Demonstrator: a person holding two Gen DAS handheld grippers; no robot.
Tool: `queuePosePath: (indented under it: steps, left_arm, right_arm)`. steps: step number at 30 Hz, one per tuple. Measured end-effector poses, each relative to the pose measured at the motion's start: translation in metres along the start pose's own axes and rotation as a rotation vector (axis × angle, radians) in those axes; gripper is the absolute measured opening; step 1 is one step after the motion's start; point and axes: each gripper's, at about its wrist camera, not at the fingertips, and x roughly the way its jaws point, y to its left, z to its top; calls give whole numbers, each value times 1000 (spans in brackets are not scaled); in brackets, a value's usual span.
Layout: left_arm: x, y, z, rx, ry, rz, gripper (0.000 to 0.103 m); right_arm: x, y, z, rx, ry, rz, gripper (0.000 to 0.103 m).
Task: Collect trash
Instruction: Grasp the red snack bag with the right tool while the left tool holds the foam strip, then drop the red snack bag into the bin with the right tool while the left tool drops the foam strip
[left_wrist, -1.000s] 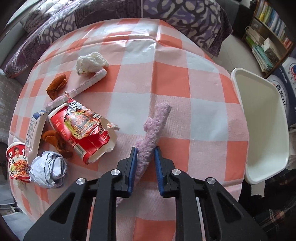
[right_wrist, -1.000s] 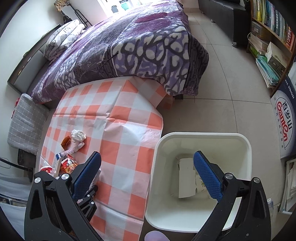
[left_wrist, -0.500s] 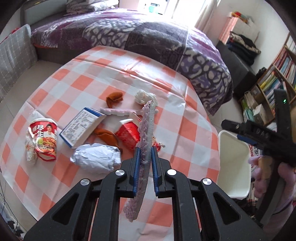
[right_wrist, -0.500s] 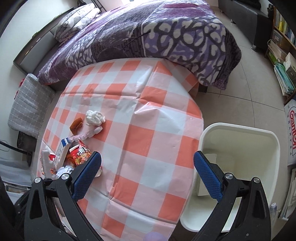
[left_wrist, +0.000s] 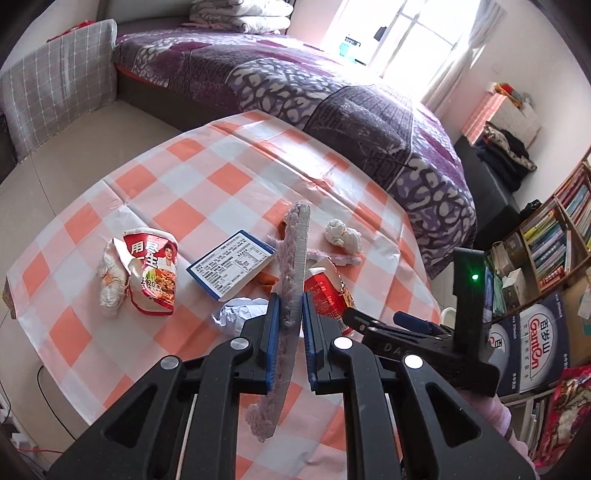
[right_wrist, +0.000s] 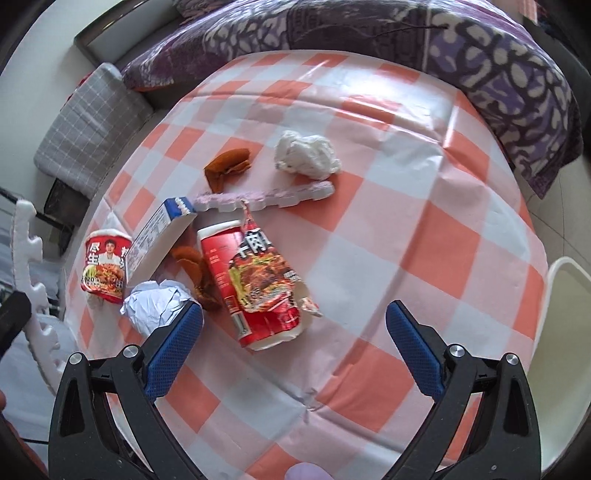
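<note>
My left gripper (left_wrist: 288, 314) is shut on a pink foam strip (left_wrist: 293, 266) and holds it upright above the checked table (left_wrist: 207, 184). My right gripper (right_wrist: 293, 325) is open and empty, hovering over a crushed red noodle cup (right_wrist: 258, 284). Around it lie a second pink foam strip (right_wrist: 273, 195), a white tissue wad (right_wrist: 306, 153), orange peel (right_wrist: 227, 166), a blue-and-white carton (right_wrist: 155, 240), a crumpled paper ball (right_wrist: 155, 302) and another red noodle cup (right_wrist: 105, 266). The white bin (right_wrist: 565, 332) shows at the table's right edge.
A purple-patterned bed (left_wrist: 332, 96) stands behind the table. A grey checked cushion (left_wrist: 55, 92) is at the left. Bookshelves (left_wrist: 554, 229) and a printed box (left_wrist: 535, 339) stand at the right. A white foam piece (right_wrist: 26, 251) is off the table's left side.
My left gripper has lifted the pink strip off the table and risen higher. My right gripper has swung left from above the bin to above the red noodle cup.
</note>
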Motion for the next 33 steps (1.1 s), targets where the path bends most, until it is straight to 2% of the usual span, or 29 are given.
queuePosePath:
  steps: [4,5,7,9,11,12,24,33]
  left_arm:
    - [-3,12,0,-21,-2,1,12]
    - [-4,14,0,-26,-1,2,13]
    - [-4,17,0,-32,-1,4,13]
    - [-3,19,1,-34,0,6,13]
    - [-3,20,1,-37,0,10,13]
    - [-2,21,1,-40,-1,11,13]
    - [-10,17,5,-72,-75,26,13]
    - [-8,6,10,-92,-98,11,13]
  right_arm:
    - [19,18,-1,-81,27,-36,95]
    - [24,20,-1,-86,37,-33,92]
    - [32,23,-1,-90,62,-19,82]
    - [38,25,-1,-97,75,-22,64]
    - [36,27,0,-107,46,-35,54]
    - [34,27,2,-98,39,-13,52]
    - [-26,28,2,-80,-135,37,50]
    - [-69,13,-2,-70,-197,64,50]
